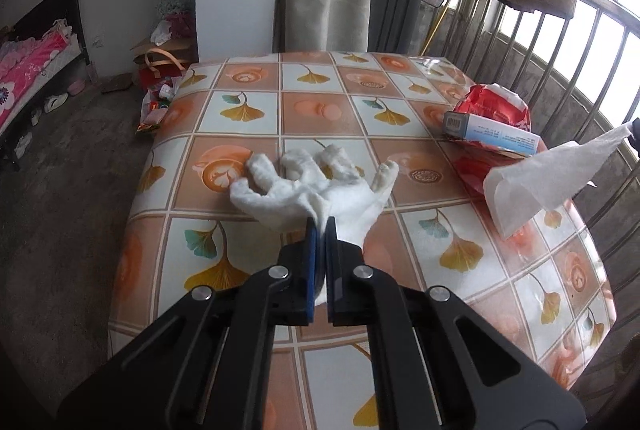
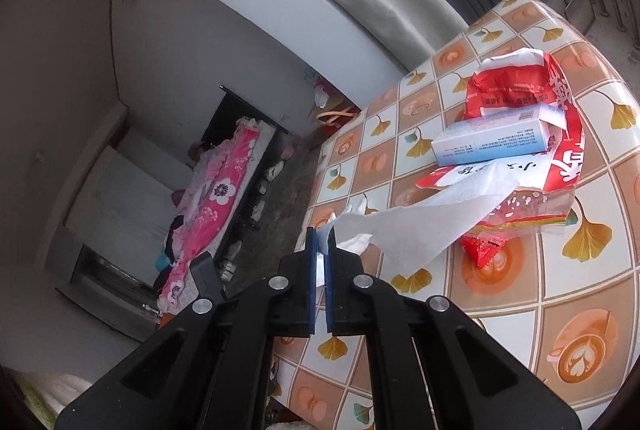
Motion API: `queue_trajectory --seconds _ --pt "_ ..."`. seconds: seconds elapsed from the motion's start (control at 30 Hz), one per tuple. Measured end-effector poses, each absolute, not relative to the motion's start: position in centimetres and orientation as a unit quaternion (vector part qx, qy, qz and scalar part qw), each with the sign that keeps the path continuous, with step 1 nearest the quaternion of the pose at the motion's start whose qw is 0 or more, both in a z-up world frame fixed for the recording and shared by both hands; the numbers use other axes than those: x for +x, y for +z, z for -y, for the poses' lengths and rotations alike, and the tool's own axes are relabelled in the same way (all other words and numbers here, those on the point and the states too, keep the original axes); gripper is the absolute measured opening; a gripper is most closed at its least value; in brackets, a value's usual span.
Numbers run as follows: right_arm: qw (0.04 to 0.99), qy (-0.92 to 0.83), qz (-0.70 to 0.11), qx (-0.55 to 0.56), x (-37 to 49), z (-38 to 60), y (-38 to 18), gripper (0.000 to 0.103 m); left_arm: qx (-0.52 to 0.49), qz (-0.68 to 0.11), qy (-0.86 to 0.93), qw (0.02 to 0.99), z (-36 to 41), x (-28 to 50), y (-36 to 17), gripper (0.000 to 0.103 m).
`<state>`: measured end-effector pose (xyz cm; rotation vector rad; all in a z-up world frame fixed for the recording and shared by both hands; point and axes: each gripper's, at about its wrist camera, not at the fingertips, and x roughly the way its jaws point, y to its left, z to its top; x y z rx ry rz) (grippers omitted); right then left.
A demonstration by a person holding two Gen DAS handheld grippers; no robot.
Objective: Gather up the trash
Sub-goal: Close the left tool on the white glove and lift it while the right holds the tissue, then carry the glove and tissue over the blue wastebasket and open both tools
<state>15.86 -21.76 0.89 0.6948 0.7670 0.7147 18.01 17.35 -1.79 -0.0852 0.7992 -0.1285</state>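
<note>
Glove (image 1: pixel 320 186), pinched at its edge by the left hand-held gripper (image 1: pixel 320 226), may slip; right hand-held gripper (image 2: pixel 320 236) clamps tissue (image 2: pixel 420 218), which could tear.

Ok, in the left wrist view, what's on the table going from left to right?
White glove pinched in the left tongs → blue and white box lying on the red wrapper → white tissue hanging at the right edge.

The table (image 1: pixel 248 110), covered in a glossy cloth of ginkgo-leaf and coffee-cup squares, bears a crumpled red bag (image 2: pixel 568 134), with a pale blue carton (image 2: pixel 496 140) resting on it.
</note>
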Motion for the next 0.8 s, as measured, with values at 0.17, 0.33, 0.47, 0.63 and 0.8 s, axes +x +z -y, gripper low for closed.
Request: queue_trajectory --seconds 0.17,0.33,0.47,0.63,0.8 --pt "0.815 0.340 -0.336 0.329 13.8 22.6 2.4 0.004 -0.041 -0.365 -0.079 0.927 -17.1 16.9 0.4 0.002" --pt "0.825 0.322 -0.332 0.325 12.2 23.4 3.3 0.004 -0.066 -0.350 -0.116 0.927 -16.8 16.0 2.2 0.002" --pt "0.837 0.309 -0.308 0.331 10.5 24.8 4.2 0.004 -0.064 -0.336 -0.150 0.928 -15.9 15.9 4.1 0.002" --pt "0.848 0.285 -0.278 0.350 8.2 27.7 4.7 0.004 -0.069 -0.315 -0.194 0.926 -14.6 15.6 6.6 0.002" --pt "0.850 0.263 -0.269 0.369 6.8 30.2 4.3 0.004 -0.084 -0.317 -0.246 0.912 -12.4 15.3 8.1 0.002"
